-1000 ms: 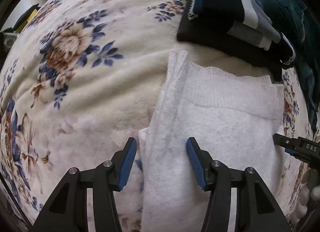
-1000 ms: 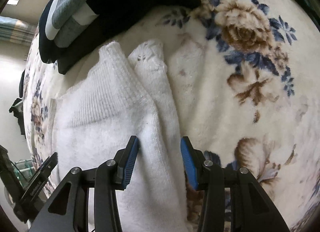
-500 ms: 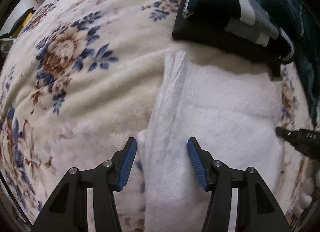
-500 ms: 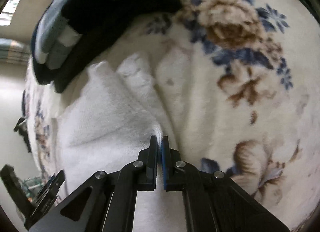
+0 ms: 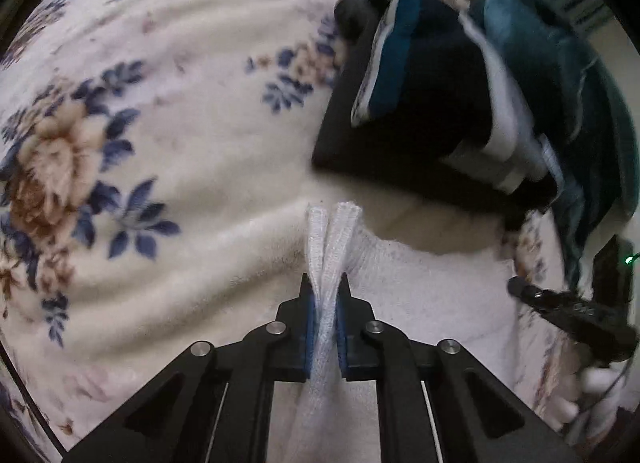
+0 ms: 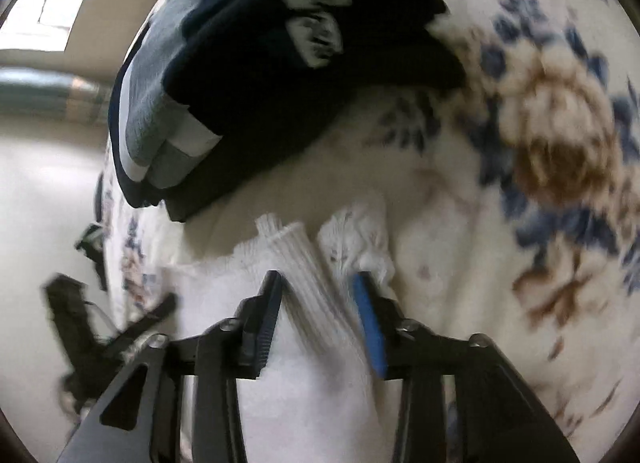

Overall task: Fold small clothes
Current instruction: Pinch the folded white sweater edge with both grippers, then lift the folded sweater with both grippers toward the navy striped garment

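My left gripper (image 5: 326, 295) has just been closing, and its blue ribbed pads now pinch a raised fold of the white knit (image 5: 420, 295). The cloth is squeezed into a thin upright ridge that fans out into two ribbed tubes just past the tips. The rest of the knit lies flat and fuzzy to the right of that ridge, spread on the blanket (image 5: 180, 167), a plush cream fleece printed with blue leaves and brown roses and rumpled into soft waves. In my right view, which is smeared, the right gripper (image 6: 316, 283) has its jaws spread. One black finger and one blue pad stand either side of a ribbed hem of the same knit, and I see no pad pressing on it. Beyond the knit, apart from it across a strip of bare fleece, sits a pile (image 5: 420, 135) of folded clothes. It has a flat black slab at the bottom with navy, grey and white striped pieces stacked on top. A crumpled teal cloth (image 5: 560, 75) lies against the pile's far side.
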Tool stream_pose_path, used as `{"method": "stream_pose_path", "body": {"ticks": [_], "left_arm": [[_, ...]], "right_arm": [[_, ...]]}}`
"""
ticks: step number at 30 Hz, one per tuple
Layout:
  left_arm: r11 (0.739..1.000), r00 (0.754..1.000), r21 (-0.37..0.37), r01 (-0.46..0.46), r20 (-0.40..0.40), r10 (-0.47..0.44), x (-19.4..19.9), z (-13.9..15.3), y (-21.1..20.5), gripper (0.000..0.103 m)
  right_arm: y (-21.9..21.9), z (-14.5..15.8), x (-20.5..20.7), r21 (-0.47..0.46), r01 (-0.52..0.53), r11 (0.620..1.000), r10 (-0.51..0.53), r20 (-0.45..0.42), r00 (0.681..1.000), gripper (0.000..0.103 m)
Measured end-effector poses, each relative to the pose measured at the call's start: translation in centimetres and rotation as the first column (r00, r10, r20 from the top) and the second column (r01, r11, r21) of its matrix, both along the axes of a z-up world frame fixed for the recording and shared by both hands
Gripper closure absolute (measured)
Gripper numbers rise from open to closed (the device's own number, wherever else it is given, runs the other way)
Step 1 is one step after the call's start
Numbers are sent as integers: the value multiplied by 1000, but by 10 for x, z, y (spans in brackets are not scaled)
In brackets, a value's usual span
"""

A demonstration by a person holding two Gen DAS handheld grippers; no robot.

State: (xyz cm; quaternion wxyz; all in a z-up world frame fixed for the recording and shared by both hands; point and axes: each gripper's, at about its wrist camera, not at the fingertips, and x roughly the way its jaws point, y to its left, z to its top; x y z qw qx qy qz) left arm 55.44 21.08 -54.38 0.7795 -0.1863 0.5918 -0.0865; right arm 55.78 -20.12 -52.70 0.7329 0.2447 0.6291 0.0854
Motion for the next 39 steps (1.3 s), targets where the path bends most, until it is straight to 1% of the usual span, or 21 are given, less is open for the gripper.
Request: {"method": "stream_pose_path", "body": {"ticks": [4,7,9,12,13,14,17,18,19,22,23,24,26,27,29,30,34,35,36,38,39], "left_arm": [[997,996,-45,-65,-64,62,-2,-24,24,96],[1000,989,-25,-1,-151,-3,1,-66,16,96],[999,989,2,55,-139,-54,6,-63,10,96],[997,988,-19,74,-137,-76,6,-48,15,90],[997,987,-44,62,-143,-68,4,-45,19,86],[998,988,-60,36,-149,-45,-2,-40,28,76],[988,989,-146,-46,-144,24,-22,-27,50,74],[982,989,-180,-63,-140,38,-31,-25,54,74],[976,989,-203,-76,-140,48,-46,-20,49,74],[978,989,-203,-58,-147,28,-66,-24,36,78],[982,993,-180,-50,-118,29,-70,-23,32,91],[985,996,-162,-53,-76,41,-75,-16,32,96],[992,997,-102,-74,-9,73,-81,0,40,99],[993,996,-85,-84,1,85,-81,1,45,99],[994,995,-74,-80,-62,76,-77,-19,54,99],[993,994,-84,-87,-78,80,-77,-27,55,98],[982,995,-180,-57,-87,42,-74,-12,58,91],[973,995,-222,-68,-86,50,-75,-7,62,76],[962,995,-262,-82,-81,62,-76,-5,65,53],[940,994,-324,-107,-60,93,-84,-3,75,33],[934,994,-342,-104,-52,92,-88,-6,76,33]], "right_arm": [[-13,19,-3,-120,77,990,-71,54,996,100],[-22,12,0,-178,109,978,-106,25,994,101],[-13,0,6,-228,69,971,-74,-12,997,101],[-1,-4,13,-240,35,970,-41,-24,999,101],[3,-5,16,-219,10,976,-19,-37,999,100],[5,-3,17,-212,1,977,-11,-44,999,100],[3,5,13,-140,-15,990,6,-68,998,83],[-2,9,9,-124,-15,992,6,-71,997,60],[-5,13,1,-106,-12,994,4,-74,997,51],[-9,12,-25,-50,-26,998,20,-125,992,50],[-9,8,-31,-39,-31,999,25,-142,990,50],[-7,1,-39,-18,-32,999,28,-171,985,51],[-3,-12,-54,30,-21,999,27,-200,979,91],[0,-12,-59,-3,-32,999,31,-186,982,99],[0,2,-64,-140,-45,989,29,-116,993,100],[1,1,-65,-150,-28,988,12,-104,995,100],[5,-11,-64,-85,-37,996,25,-139,990,99],[10,-11,-62,-64,-51,997,42,-142,989,99],[14,-10,-63,-20,-48,999,45,-141,989,96],[7,-9,-64,62,-29,998,37,-137,990,67],[1,-9,-66,100,-22,995,35,-132,991,36]]}}
